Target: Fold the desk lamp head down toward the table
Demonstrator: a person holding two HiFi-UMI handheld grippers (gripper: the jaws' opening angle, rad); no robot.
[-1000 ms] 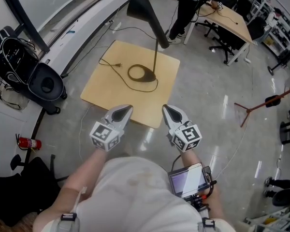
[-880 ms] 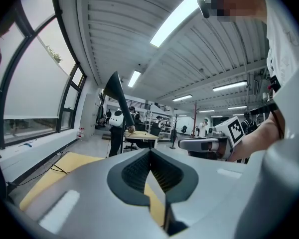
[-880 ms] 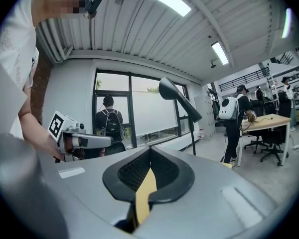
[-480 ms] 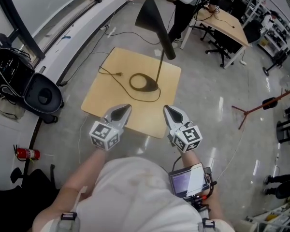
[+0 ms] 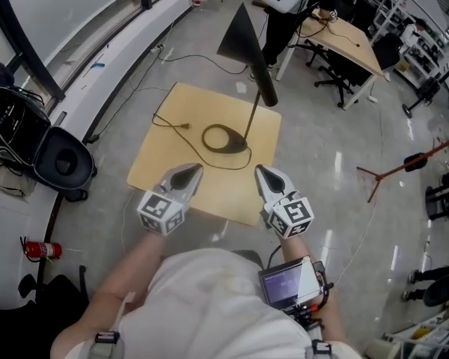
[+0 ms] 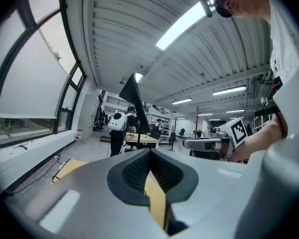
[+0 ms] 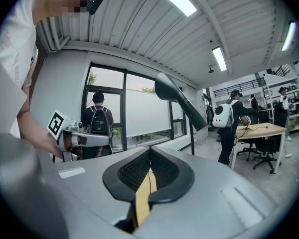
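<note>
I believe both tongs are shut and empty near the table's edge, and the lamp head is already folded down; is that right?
Not quite: the head view shows the lamp head raised high on its stem, not folded down. The left tongs and right tongs are indeed shut and empty near the table edge.

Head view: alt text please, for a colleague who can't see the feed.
A black desk lamp stands upright with its head raised on a small square wooden table. The left tool and right tool, both shut and empty, are held side by side near the table's front edge, short of the lamp.
</note>
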